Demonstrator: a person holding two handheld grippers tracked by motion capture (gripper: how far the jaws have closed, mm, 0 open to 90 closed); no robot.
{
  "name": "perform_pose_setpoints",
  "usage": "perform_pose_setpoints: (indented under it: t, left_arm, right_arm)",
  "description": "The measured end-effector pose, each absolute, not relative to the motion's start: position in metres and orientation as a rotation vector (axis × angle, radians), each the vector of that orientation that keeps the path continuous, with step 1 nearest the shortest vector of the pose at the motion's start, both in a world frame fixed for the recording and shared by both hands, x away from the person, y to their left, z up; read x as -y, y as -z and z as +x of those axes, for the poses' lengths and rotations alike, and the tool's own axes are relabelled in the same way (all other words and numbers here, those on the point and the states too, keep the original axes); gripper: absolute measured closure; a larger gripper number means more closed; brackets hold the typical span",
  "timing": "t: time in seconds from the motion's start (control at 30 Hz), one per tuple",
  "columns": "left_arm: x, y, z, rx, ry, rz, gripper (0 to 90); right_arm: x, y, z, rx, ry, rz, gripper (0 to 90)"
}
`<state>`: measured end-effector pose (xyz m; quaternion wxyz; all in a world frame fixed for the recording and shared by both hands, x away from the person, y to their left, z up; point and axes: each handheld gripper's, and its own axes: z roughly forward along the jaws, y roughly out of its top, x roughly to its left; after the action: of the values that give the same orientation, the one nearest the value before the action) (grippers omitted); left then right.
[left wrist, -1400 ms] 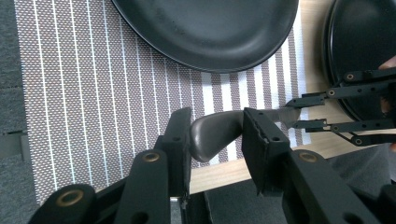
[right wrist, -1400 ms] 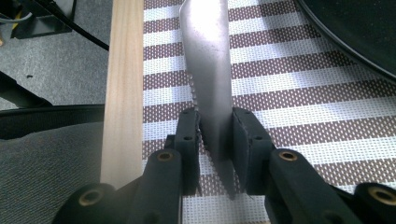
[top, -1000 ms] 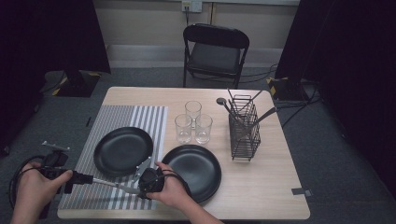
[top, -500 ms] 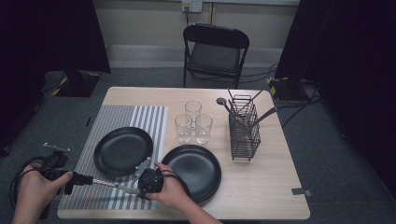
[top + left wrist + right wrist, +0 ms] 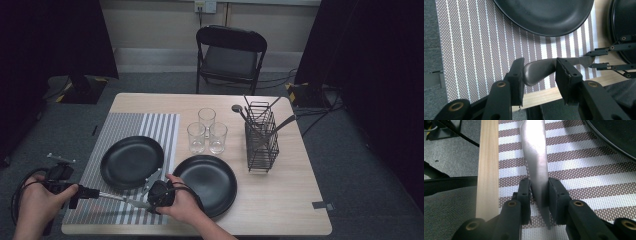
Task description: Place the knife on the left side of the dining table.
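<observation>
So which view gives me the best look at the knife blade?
The right gripper view: the serrated knife blade runs up the frame, clamped between the right tongs. The left gripper view shows mainly the handle between the left tongs, the blade thin and far off. The high view shows the knife as a small sliver.

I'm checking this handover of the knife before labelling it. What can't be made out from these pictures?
- Knife: left gripper view, the right-hand jaw covers part of the handle, so pad contact cannot be judged.
- Blade tip: right gripper view, hidden between the right gripper jaws.
- Utensils in the wire caddy: high view, too small to identify.
</observation>
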<state>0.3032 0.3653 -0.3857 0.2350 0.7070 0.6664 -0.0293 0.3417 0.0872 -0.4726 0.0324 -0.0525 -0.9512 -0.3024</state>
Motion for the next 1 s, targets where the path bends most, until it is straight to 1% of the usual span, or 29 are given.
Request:
perform_pose_setpoints:
  t: [1.0]
  left_arm:
    - [-0.3656,0.3868,0.3026,-1.826,0.078,1.958,59.1]
  right_arm:
    - [-0.0872,0.4726,0.341,2.93,0.924,-0.162,73.3]
